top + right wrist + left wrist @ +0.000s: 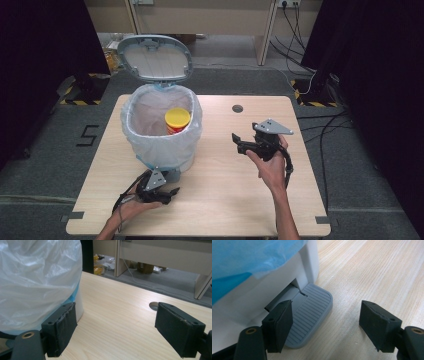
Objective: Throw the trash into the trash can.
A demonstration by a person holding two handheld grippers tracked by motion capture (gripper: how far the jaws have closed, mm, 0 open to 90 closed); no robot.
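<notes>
Pressing pedal (312,312): left tongs (325,322) wide open; right tongs (115,330) wide open, empty.

Ribbed grey plastic pedal (310,315), matt

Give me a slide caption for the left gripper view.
Open left gripper with one jaw over the grey pedal of the bag-lined bin.

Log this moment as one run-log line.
bin: lid up, can inside | left hand-held gripper: open over pedal | right hand-held gripper: open, empty
</notes>
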